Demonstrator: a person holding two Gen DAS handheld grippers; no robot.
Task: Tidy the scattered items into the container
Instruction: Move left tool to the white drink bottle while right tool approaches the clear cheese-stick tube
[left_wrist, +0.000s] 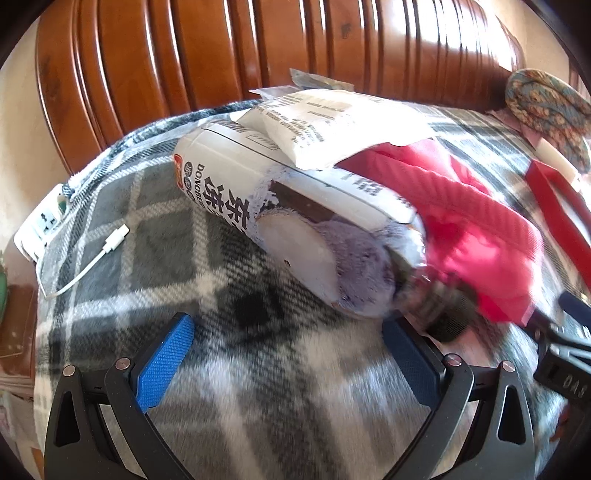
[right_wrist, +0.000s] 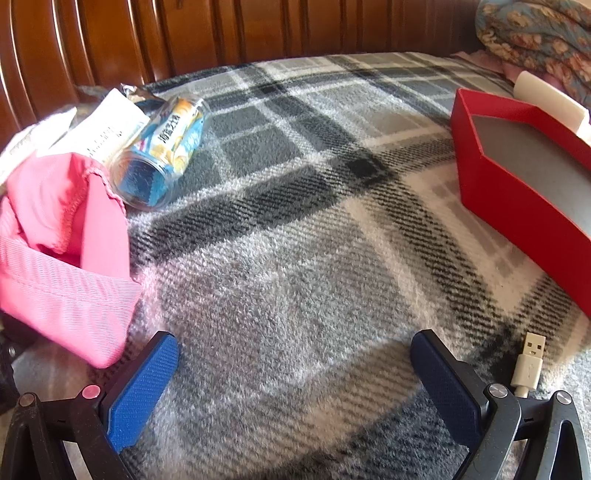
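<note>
A red open box (right_wrist: 517, 177) with a grey floor sits on the plaid blanket at the right; its edge also shows in the left wrist view (left_wrist: 554, 199). A white carton with black Chinese print (left_wrist: 280, 199) lies on its side under a white packet (left_wrist: 325, 122) and a pink cloth (left_wrist: 472, 225). In the right wrist view the pink cloth (right_wrist: 62, 251) lies at left beside a clear blue-labelled snack jar (right_wrist: 162, 151). My left gripper (left_wrist: 288, 350) is open just short of the carton. My right gripper (right_wrist: 295, 369) is open over bare blanket.
A white cable end (left_wrist: 114, 240) and a power strip (left_wrist: 40, 225) lie at the blanket's left edge. A white USB plug (right_wrist: 530, 363) lies by my right finger. A wooden headboard (right_wrist: 221, 33) stands behind, and a floral quilt (right_wrist: 535, 33) lies far right.
</note>
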